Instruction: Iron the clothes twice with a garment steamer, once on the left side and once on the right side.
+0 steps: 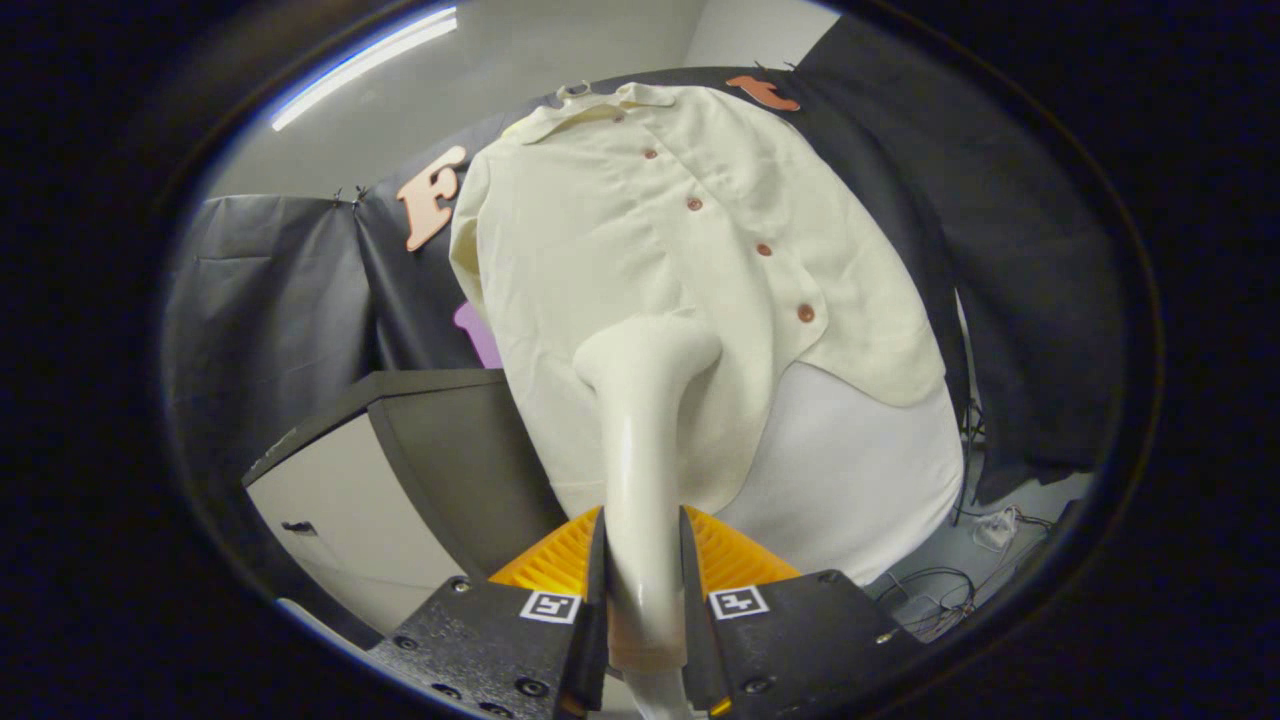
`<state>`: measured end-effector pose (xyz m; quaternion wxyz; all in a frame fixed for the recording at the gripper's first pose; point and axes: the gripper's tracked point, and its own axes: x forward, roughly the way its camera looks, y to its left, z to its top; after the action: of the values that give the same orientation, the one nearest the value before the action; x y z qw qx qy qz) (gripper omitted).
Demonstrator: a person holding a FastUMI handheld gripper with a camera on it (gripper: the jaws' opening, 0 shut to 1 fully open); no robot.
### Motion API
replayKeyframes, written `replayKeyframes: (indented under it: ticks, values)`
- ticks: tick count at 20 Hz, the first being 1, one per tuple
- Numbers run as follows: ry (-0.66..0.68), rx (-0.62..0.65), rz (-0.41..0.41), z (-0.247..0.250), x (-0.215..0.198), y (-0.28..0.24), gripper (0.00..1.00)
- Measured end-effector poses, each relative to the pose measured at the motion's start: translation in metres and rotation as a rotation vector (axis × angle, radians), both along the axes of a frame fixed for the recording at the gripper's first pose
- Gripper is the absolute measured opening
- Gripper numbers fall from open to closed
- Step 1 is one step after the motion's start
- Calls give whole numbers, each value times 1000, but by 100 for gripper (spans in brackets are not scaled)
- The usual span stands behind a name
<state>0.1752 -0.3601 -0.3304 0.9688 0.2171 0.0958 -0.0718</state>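
Cream shirt [640, 240] hanging buttoned, steamer [645, 420] head against it, gripper [645, 590] clamping handle

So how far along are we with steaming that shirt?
Done: the white handheld garment steamer is picked up, the gripper fingers shut on its handle. In hand: its head rests on the cream button-front shirt, on the panel left of the red buttons, near the hem. Left: I cannot tell whether either pass is finished; nothing shows the other panel was steamed, so count it as remaining.
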Motion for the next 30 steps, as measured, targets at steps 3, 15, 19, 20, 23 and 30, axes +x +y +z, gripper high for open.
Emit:
replayKeyframes:
  ticks: [3,15,19,20,23,30]
  values:
    - [13,36,4,-23,-11,-2,33]
    - [-99,122,-40,22,-45,-46,32]
    - [-166,70,-80,88,-40,-84,32]
    - [-184,55,-92,109,-37,-95,31]
    - [-242,3,-112,172,-21,-123,31]
    - [-310,-53,-161,273,23,-174,31]
